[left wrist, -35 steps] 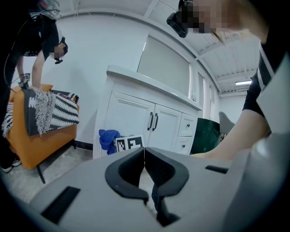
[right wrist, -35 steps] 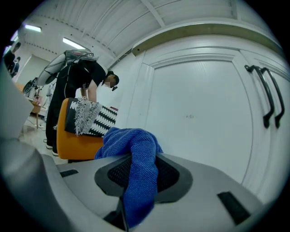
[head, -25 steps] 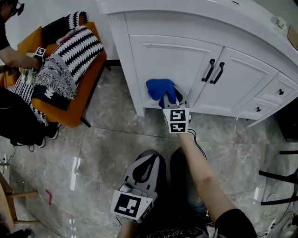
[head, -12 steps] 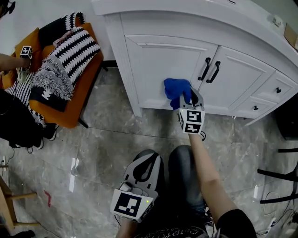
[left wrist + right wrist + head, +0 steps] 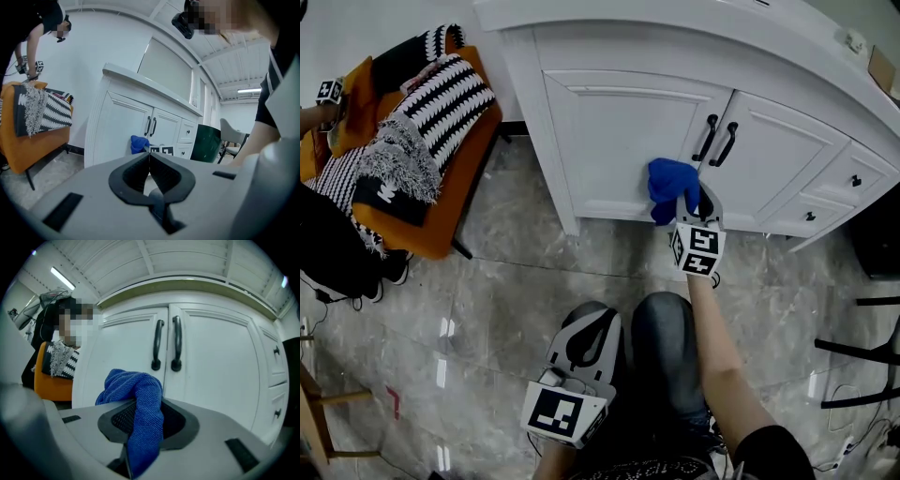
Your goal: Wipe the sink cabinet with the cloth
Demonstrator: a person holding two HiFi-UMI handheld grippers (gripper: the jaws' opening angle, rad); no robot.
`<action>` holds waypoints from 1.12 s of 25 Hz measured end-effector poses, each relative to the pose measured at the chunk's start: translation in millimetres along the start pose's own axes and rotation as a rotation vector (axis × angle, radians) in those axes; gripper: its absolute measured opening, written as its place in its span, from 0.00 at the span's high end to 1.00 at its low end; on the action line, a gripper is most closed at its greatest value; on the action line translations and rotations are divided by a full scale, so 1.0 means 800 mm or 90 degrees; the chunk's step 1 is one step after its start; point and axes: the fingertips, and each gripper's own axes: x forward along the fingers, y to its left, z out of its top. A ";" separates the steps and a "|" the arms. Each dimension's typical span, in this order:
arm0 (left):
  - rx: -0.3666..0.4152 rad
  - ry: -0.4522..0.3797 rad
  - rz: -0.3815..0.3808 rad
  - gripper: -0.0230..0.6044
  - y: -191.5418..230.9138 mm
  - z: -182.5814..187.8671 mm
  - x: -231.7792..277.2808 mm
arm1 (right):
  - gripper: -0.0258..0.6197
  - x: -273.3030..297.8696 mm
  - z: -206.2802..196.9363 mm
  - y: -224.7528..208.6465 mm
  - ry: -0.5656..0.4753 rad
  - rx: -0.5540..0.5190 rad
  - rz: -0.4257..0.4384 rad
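An orange chair [image 5: 464, 164] draped with a black-and-white striped throw [image 5: 441, 103] stands at far left, beside the white sink cabinet [image 5: 609, 141].

Low in the head view, the left tool [image 5: 149, 159] hangs over the person's legs, its jaws pressed together with nothing between them, well apart from the cabinet and taking no part in the work.

To its right, the blue cloth [image 5: 670, 183] lies against the lower right corner of the left-hand door, just below the pair of black handles [image 5: 717, 141]. It appears to be touching the panel. The right tool [image 5: 145, 408] is clamped on the cloth, which bunches ahead of the jaws and trails down between them.

Wiping looks to be under way on the left door, but how much of it is done cannot be judged. The white paint shows no damp streak or dirt line to mark wiped from unwiped. The right-hand door [image 5: 778, 169], the drawers [image 5: 853, 183] at far right and the worktop edge [image 5: 675, 37] above would seem to be left, as would the cabinet's side panel.

No brand, label or legible writing shows on the cabinet, cloth or chair. The only printed marks are the black-and-white square markers on the tools' cubes [image 5: 696, 251].
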 end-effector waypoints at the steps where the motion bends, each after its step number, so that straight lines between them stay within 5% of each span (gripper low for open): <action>1: 0.000 0.000 -0.002 0.96 -0.001 0.000 0.001 | 0.77 -0.001 -0.003 -0.006 0.003 0.003 -0.007; 6: -0.001 0.011 -0.009 0.96 -0.004 -0.005 0.002 | 0.77 -0.009 0.006 0.007 -0.006 0.000 -0.005; 19: -0.001 0.006 0.043 0.96 0.012 -0.004 -0.005 | 0.77 0.014 -0.004 0.255 -0.005 -0.054 0.276; 28: 0.012 0.001 0.058 0.96 0.018 -0.002 -0.018 | 0.77 0.055 -0.058 0.299 0.064 -0.115 0.292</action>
